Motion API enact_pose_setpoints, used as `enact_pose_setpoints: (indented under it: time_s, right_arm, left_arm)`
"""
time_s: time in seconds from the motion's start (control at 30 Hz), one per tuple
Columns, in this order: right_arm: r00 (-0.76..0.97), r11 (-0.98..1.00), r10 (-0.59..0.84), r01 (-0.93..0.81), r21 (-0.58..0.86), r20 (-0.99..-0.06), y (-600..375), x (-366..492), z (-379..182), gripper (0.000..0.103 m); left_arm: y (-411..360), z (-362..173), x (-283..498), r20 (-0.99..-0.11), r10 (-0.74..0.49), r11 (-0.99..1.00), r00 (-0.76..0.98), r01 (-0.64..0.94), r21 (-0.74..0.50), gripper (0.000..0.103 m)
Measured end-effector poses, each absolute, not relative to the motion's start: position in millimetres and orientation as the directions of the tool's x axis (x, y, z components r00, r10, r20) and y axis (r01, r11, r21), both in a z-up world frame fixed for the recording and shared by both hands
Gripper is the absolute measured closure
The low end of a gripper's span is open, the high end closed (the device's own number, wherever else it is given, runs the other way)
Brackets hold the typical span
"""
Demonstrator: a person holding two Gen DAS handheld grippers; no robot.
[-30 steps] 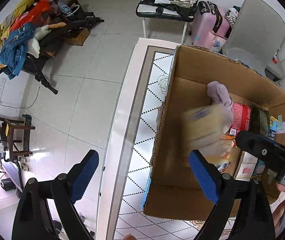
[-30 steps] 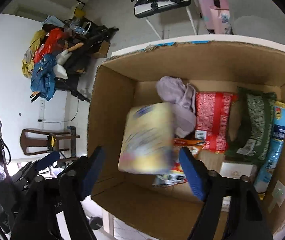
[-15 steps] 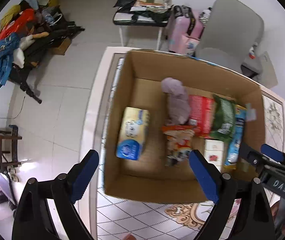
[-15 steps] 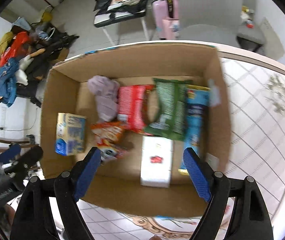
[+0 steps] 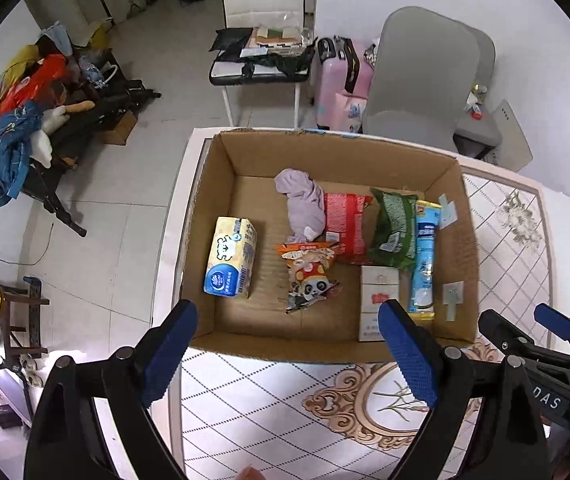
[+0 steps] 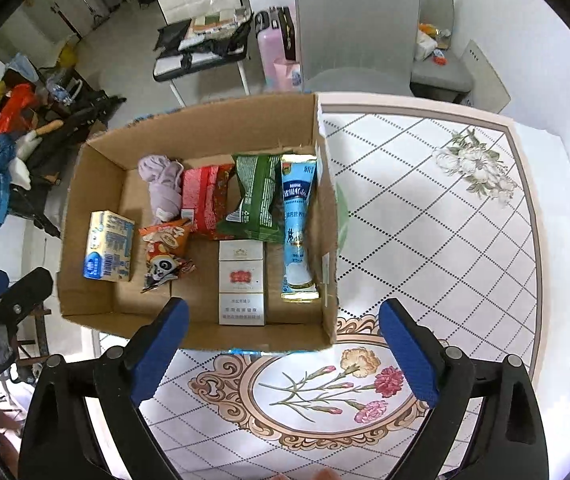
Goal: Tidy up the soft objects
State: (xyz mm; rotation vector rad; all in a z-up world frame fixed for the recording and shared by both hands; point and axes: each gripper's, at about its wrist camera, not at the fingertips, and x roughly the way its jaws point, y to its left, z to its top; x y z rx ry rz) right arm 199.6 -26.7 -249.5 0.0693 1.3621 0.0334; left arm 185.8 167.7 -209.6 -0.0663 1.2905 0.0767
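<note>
Tissue pack [image 5: 231, 258] dropped since earlier frame, now flat in cardboard box [image 5: 325, 152], left end, long axis front-to-back. Left gripper [image 5: 285, 354] nearer, right gripper [image 6: 283, 350] right; both fingers wide, opening, empty, above surface [image 6: 445, 208].

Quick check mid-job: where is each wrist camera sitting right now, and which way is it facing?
Left wrist: above the near-left of the cardboard box, facing steeply down; own left tool jaws opening, empty; the right tool at right edge.
Right wrist: above the box's near-right corner and the table; own jaws opening, empty.
Shared: box, tissue pack, grey chair.
</note>
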Motion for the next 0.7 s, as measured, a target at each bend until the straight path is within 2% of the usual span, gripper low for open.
enact_pose_setpoints:
  time_s: [0.03,0.23,0.7]
  right_arm:
    - [0.214,0.997,0.066,0.013,0.070,-0.975,-27.4,197.6,-244.7,0.006]
    - [0.274,0.998,0.064,-0.008,0.064,-0.960,-40.6,174.5,-204.2,0.005]
    - [0.468,0.998,0.069,-0.039,0.058,-0.881,-74.1,59.1,-56.1,0.005]
  left_arm:
    - [167.0,-207.0,183.1,-0.961,0.016,0.995,0.277,-0.103,-0.013,0.000]
    - [155.0,-180.8,158.5,-0.948,0.030,0.993,0.316,-0.116,-0.007,0.000]
    - [120.8,-42.8,51.8,-0.858,0.071,0.995,0.509,-0.097,0.025,0.000]
